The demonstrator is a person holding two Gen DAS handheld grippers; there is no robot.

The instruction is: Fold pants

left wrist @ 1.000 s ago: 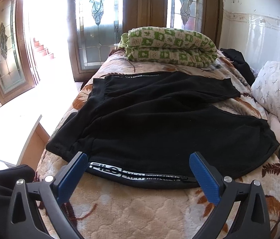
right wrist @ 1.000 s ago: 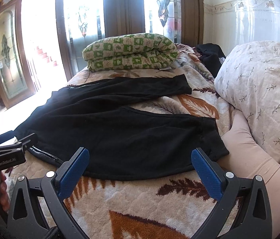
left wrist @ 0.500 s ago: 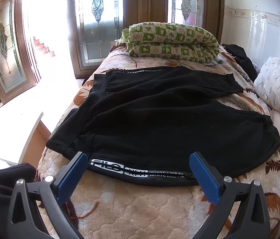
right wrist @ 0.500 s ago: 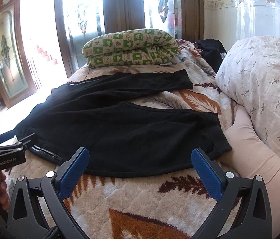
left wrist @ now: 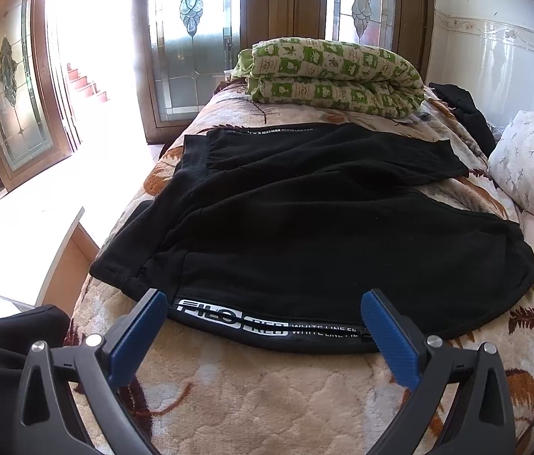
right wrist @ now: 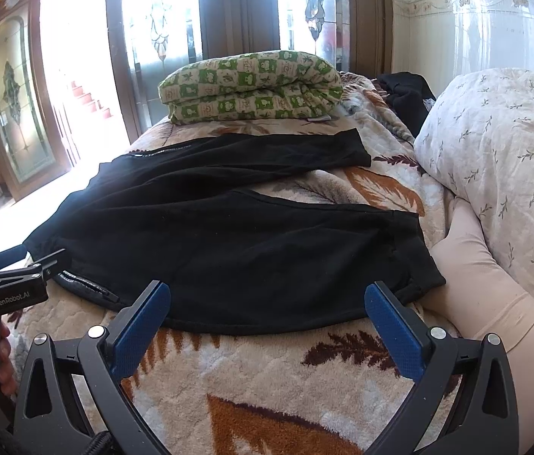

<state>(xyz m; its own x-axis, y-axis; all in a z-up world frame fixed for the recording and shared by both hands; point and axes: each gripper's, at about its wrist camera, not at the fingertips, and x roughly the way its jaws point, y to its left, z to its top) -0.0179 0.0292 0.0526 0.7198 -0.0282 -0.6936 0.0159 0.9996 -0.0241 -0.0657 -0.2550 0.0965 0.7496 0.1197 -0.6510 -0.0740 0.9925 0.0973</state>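
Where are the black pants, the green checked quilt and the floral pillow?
black pants [left wrist: 305,227], left wrist view, middle of the fabric.
green checked quilt [right wrist: 252,87], right wrist view, its folded front.
floral pillow [right wrist: 494,159], right wrist view, its top face.

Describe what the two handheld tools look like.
Both match: the left tool and right tool have black skeletal frames with triangular cutouts, silver rivets and blue ribbed pads. The left tool's body reads "GenRobot.AI" in white.

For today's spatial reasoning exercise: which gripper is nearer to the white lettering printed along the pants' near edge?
Left. The left gripper hovers open right over the white lettering. The right gripper hovers open further along the pants, towards the leg's hem end.
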